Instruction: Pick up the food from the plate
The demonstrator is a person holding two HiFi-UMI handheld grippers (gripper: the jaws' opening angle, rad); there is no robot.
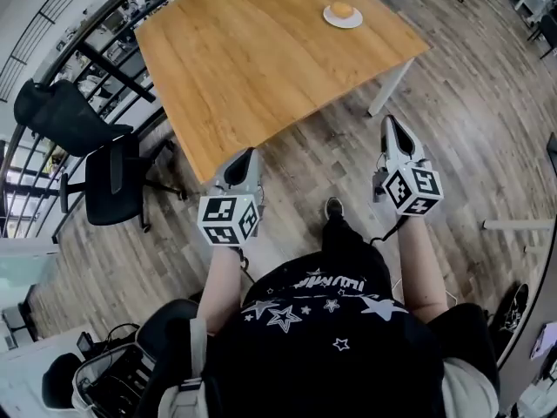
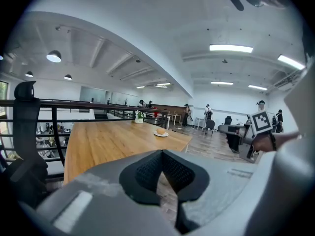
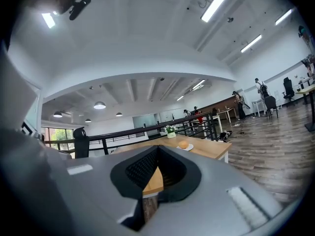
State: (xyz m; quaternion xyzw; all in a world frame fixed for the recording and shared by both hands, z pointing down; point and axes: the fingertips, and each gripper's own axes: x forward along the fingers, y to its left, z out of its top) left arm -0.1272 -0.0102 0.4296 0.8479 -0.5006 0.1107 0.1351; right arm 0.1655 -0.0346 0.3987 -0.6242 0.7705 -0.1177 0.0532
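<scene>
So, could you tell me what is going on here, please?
A person stands by the near corner of a wooden table, holding a gripper in each hand. The left claw and the right claw are both shut and empty, pointing toward the table. The food, a round bun-like piece, sits on a small white plate near the table's far edge, well away from both claws. Nothing has been picked up yet.

An open-plan office is shown: black swivel chairs [image 1: 113, 181] are set beside a long wooden table [image 1: 261, 59], a black railing [image 2: 74, 103] runs beyond its edge, strip lights [image 2: 230, 48] are mounted overhead, and people [image 2: 207, 112] are seen among distant desks across the plank floor [image 1: 470, 111].
</scene>
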